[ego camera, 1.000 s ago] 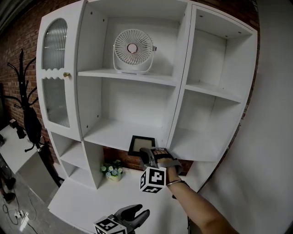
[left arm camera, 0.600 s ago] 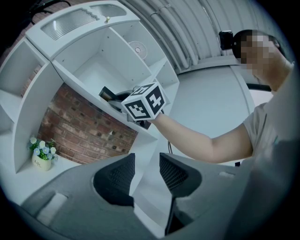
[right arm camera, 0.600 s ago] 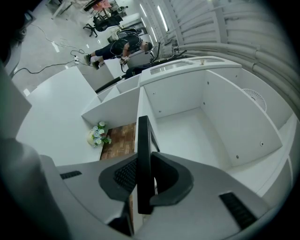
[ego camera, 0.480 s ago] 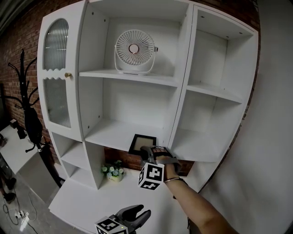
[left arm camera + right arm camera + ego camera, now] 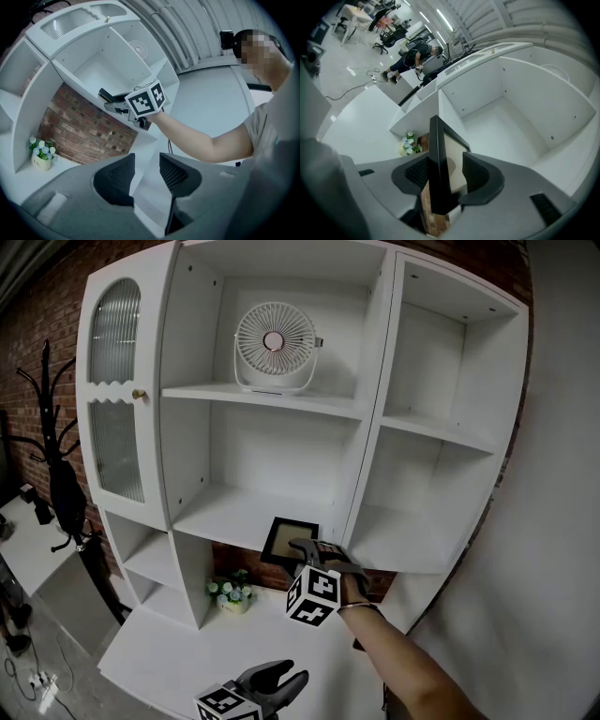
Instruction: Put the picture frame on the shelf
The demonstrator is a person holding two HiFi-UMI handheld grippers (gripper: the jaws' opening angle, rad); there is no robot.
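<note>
Right gripper (image 5: 309,549) jaws have just been opening: grip on the picture frame (image 5: 289,538) is released. The frame is still standing edge-on between the pads, and the pad on its glass side is sitting clear of it. The frame is leaning slightly more than a second ago, standing at the front edge of the lower middle shelf (image 5: 234,517), near the divider; I can't tell if its base is fully seated. Left gripper (image 5: 281,677) is hanging low over the desk (image 5: 178,648), jaws apart and gripping nothing.
</note>
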